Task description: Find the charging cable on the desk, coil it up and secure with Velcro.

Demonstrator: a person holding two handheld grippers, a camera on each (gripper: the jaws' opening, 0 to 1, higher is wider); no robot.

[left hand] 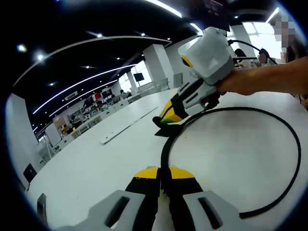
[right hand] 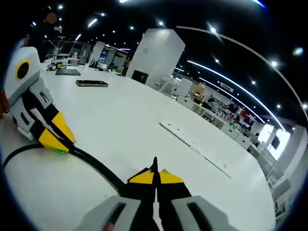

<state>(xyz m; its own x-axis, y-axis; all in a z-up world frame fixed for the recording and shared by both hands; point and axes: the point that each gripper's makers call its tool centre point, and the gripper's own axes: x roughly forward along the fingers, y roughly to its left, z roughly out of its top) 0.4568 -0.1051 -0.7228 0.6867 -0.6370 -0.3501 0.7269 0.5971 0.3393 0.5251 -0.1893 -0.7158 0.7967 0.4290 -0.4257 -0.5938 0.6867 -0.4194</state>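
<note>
— In the left gripper view, what do you have?
— My left gripper [left hand: 164, 179] is clenched on the black charging cable [left hand: 288, 139], which loops wide over the white desk [left hand: 86, 163] to my right gripper [left hand: 166, 124], also clamped on it, a hand [left hand: 250, 79] behind. A long flat strip [left hand: 127, 126] lies well apart.
— And the right gripper view?
— Jaws of the right gripper [right hand: 155, 174] meet on the cable [right hand: 96, 166]; the left one [right hand: 57, 142] pinches it nearby. The strip [right hand: 195, 143] lies ahead, a dark flat device [right hand: 91, 83] far off.
</note>
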